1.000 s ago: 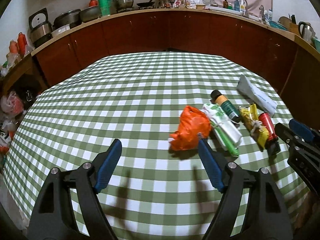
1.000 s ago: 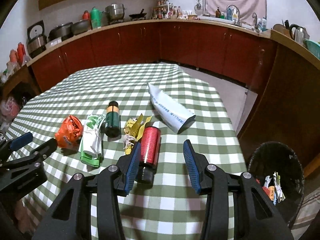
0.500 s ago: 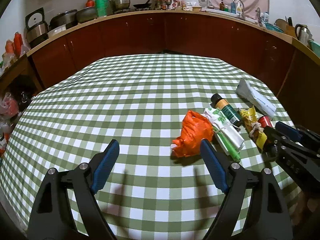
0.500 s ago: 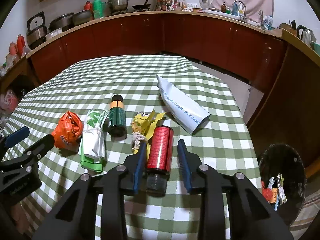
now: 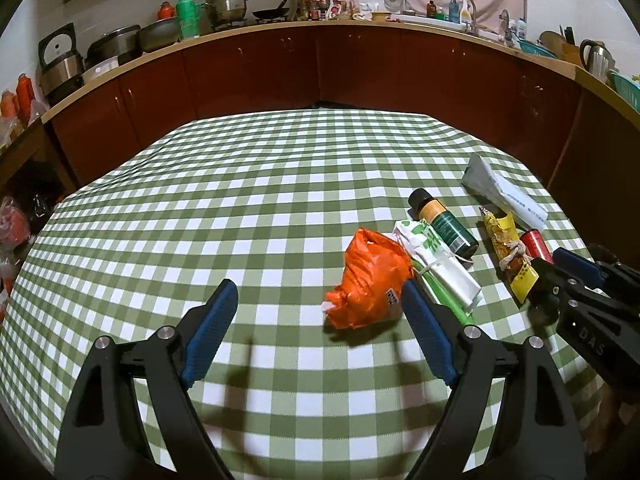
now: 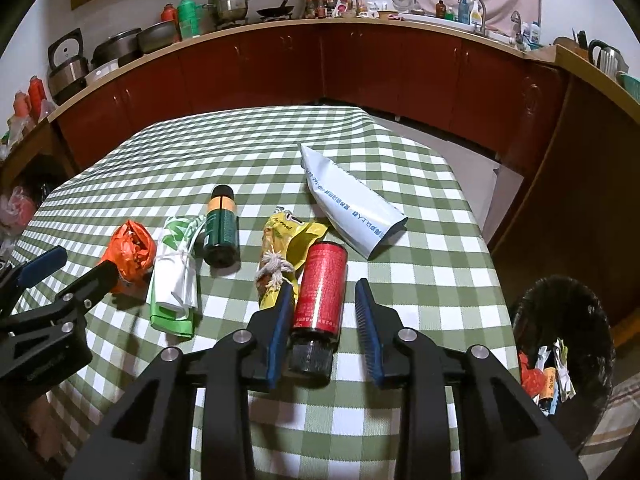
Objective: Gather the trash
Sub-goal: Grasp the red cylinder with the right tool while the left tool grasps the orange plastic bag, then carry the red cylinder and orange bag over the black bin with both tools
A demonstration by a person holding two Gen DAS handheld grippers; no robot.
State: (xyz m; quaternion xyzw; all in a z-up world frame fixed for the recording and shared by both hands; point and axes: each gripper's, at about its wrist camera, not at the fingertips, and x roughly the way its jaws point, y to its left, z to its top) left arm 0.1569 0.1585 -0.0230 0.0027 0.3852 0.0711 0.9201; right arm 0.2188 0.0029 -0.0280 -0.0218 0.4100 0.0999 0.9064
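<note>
Trash lies in a row on the green checked table [image 6: 420, 264]: an orange bag [image 6: 130, 250], a white and green bag [image 6: 174, 284], a dark green bottle [image 6: 220, 226], a yellow wrapper [image 6: 280, 248], a red can [image 6: 322, 292] and a grey mailer [image 6: 348, 204]. My right gripper [image 6: 324, 300] is open with its jaws on either side of the red can; the left jaw is close against it and a gap shows at the right jaw. My left gripper [image 5: 320, 300] is open, and the orange bag [image 5: 370, 280] lies by its right finger.
A black trash bin [image 6: 560, 360] with some litter in it stands on the floor beyond the table's right edge. Dark red cabinets [image 6: 360, 68] with a cluttered counter run around the back and right. The right gripper shows in the left wrist view [image 5: 568, 276].
My right gripper has moved forward over the red can and its jaws have narrowed around it. The left gripper has edged closer to the orange bag.
</note>
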